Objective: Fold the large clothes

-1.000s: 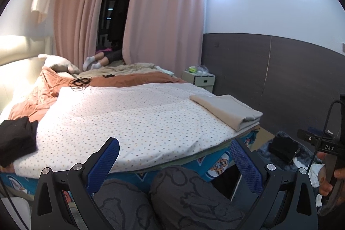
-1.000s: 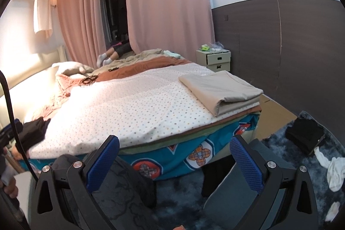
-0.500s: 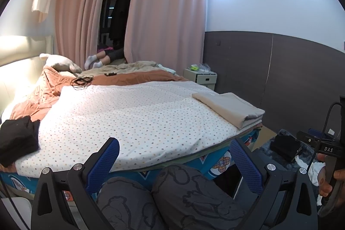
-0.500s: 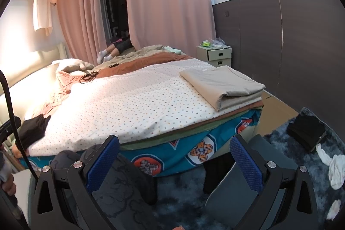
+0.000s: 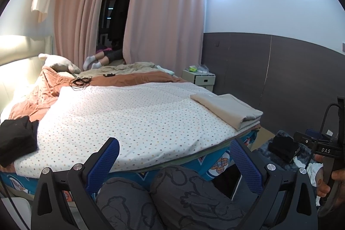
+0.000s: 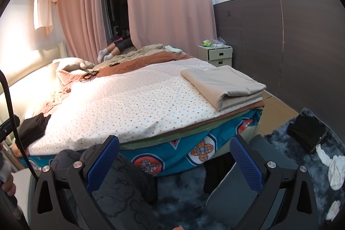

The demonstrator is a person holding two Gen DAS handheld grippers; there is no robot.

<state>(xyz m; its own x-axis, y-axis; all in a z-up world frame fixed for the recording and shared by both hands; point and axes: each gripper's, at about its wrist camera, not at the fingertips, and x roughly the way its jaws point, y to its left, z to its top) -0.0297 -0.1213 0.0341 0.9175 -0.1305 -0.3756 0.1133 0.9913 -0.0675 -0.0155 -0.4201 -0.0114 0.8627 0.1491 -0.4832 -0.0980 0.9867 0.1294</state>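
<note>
A folded beige cloth (image 5: 228,108) (image 6: 222,84) lies at the near right corner of the bed, on a white dotted sheet (image 5: 133,115) (image 6: 133,105). A crumpled black garment (image 5: 16,139) (image 6: 33,127) rests at the bed's left edge. My left gripper (image 5: 174,156) hangs open before the bed's near edge, above a person's knees in grey patterned trousers (image 5: 172,197), holding nothing. My right gripper (image 6: 174,156) is open too, lower and further right, over the dark rug, with empty blue pads. Both stand well short of the cloths.
A rust-coloured blanket (image 5: 129,79) and pillow (image 5: 58,63) fill the bed's far side, where another person's legs in white socks (image 5: 94,60) lie. A bedside cabinet (image 6: 217,54) stands by the dark wall panel. A black bag (image 6: 306,133) and white rags (image 6: 334,167) lie on the rug.
Both grippers have drifted slightly nearer the bed and a little upward; the bed looms larger. Neither has taken hold of anything, and the cloths have not moved.
</note>
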